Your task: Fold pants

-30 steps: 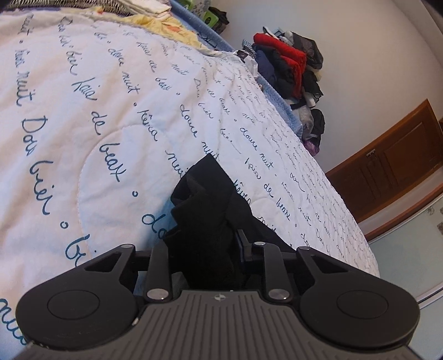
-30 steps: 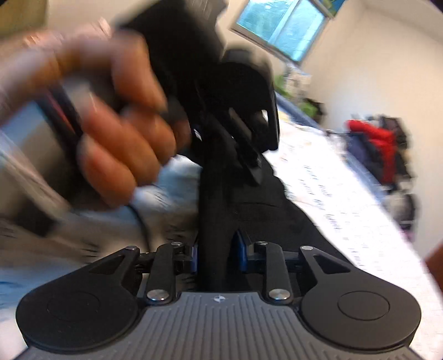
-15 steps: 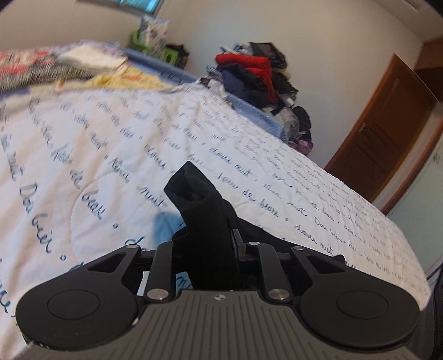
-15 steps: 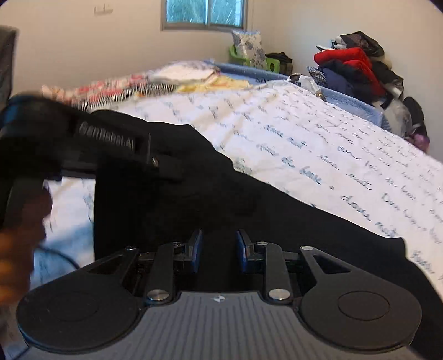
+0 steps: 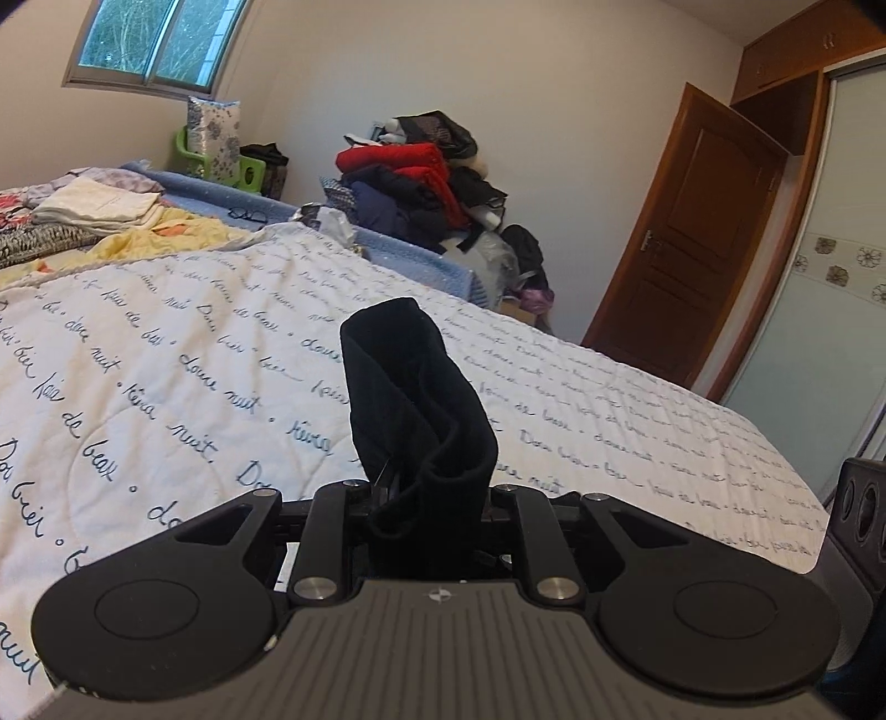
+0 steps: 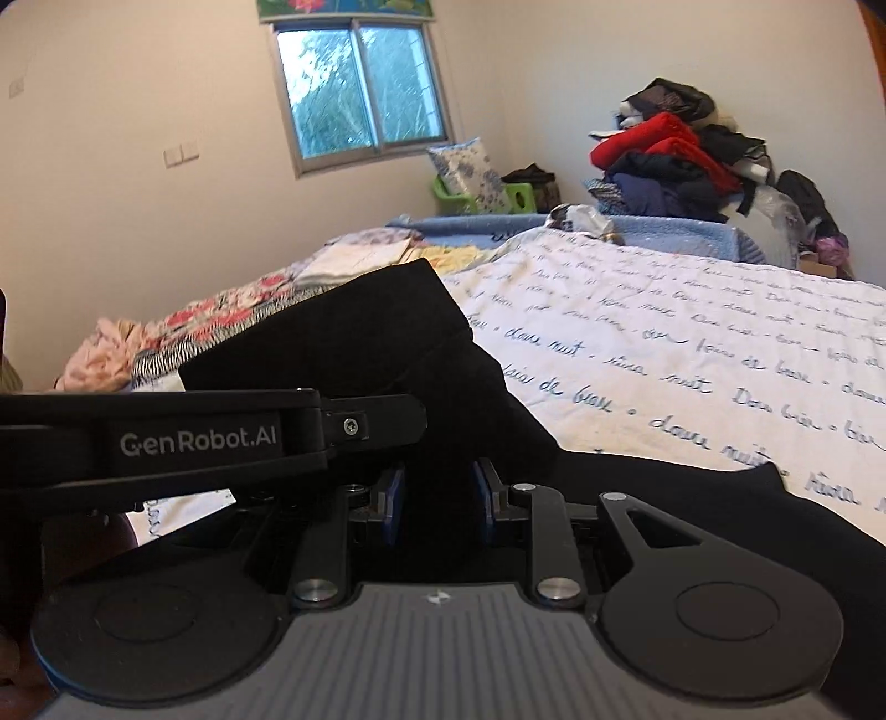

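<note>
Lettering "GenRobot.AI" marks left gripper (image 6: 387, 426) beside black pants (image 6: 470, 399).

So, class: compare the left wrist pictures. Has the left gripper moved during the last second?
Yes. The left gripper, shut on the black pants, has swung up and rolled: the window and whole door now show above the quilt.

Left gripper (image 5: 432, 493): matte black w/ ribbed grey housing, two round side discs, silver pivot screws. Right gripper (image 6: 437, 498): same build, blue pads (image 6: 394, 501). White "GenRobot.AI" lettering on left unit's side, one small screw beside it.
</note>
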The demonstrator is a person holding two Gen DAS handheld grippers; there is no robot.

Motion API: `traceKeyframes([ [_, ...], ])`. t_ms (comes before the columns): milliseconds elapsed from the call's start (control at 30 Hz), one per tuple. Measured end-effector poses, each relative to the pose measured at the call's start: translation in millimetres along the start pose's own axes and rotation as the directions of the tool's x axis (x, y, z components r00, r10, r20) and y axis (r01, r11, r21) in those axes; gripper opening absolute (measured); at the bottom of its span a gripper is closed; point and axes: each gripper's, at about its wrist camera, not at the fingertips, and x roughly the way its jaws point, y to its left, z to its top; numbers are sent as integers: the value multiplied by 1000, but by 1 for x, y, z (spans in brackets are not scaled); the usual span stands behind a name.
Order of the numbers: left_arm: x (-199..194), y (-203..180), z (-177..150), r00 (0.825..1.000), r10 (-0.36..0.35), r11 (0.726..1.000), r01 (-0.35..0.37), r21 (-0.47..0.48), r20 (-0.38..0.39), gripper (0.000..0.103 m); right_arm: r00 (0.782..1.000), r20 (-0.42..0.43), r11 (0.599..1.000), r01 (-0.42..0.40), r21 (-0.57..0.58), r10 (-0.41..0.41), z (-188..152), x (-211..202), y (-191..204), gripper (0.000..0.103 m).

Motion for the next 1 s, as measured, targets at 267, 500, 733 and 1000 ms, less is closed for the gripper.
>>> traceKeyframes([
  [267,-11,-34,2,997,-59,996,55,76,49,23,998,48,998,29,59,-32,4,-29,-12,26],
  [500,-8,-57,4,992,-119,986,112,121,46,23,993,85,992,72,106,-81,2,-53,-22,26],
  [733,-6,-87,-3,982,-186,969,176,176,42,23,984,113,978,113,177,-134,-1,-78,-38,26],
  [1000,1,-117,-14,970,-244,947,237,217,7,24,973,131,958,157,239,-192,-11,-100,-53,26],
])
